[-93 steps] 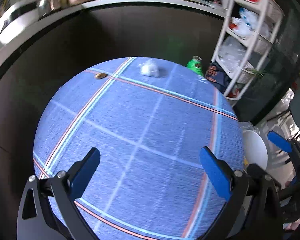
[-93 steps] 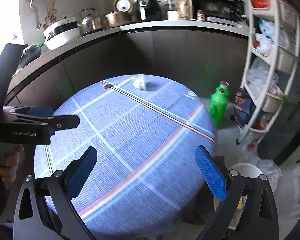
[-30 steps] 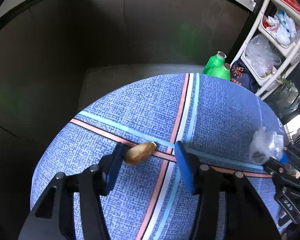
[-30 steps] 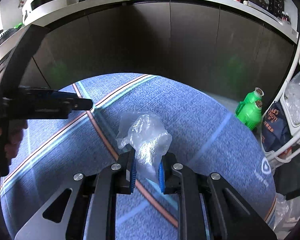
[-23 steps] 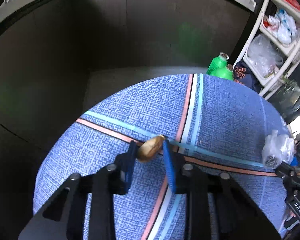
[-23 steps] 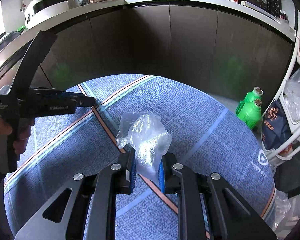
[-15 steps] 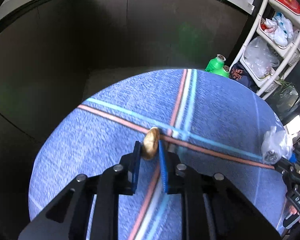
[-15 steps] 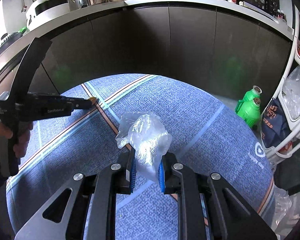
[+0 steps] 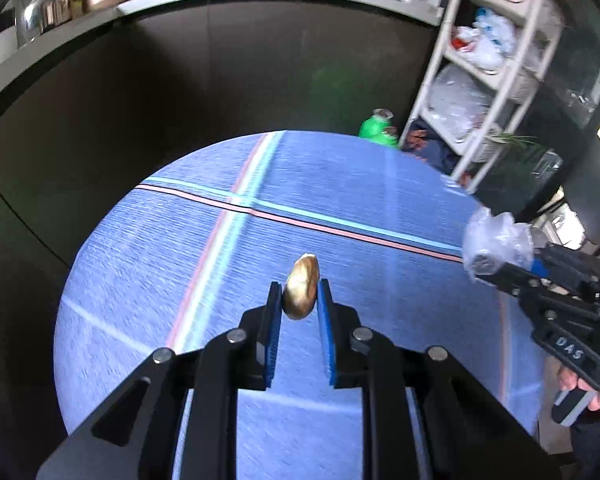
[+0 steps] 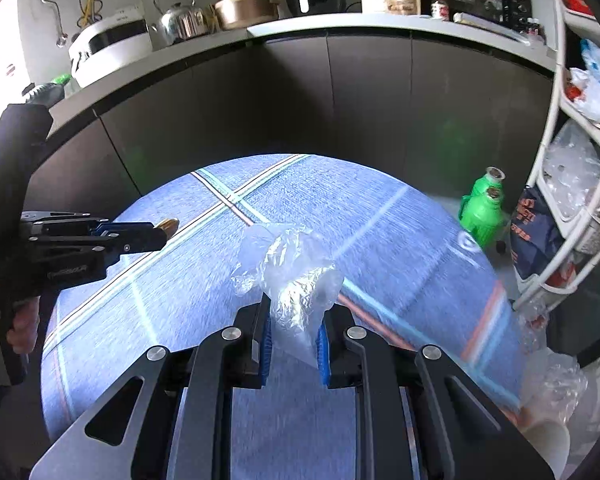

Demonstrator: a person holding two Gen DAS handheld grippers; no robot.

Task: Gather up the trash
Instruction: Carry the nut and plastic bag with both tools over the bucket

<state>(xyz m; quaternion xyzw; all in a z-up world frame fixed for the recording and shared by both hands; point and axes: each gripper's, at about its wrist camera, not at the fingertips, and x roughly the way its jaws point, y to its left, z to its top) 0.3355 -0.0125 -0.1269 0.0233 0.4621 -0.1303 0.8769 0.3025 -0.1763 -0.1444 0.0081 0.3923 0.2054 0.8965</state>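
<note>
Trash (image 9: 301, 292) clamped in left tool (image 9: 299, 294)

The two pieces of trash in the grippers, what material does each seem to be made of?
Crumpled bag in the right gripper: thin clear plastic film, glossy, see-through and wrinkled. Small oval piece in the left gripper: smooth golden-brown surface with a dull shine, perhaps a nutshell or a foil wrapper; I cannot tell which.

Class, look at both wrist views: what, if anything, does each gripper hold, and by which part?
The left gripper pinches the small golden-brown scrap across its lower sides. The right gripper clamps the crumpled clear plastic bag by its lower end.
</note>
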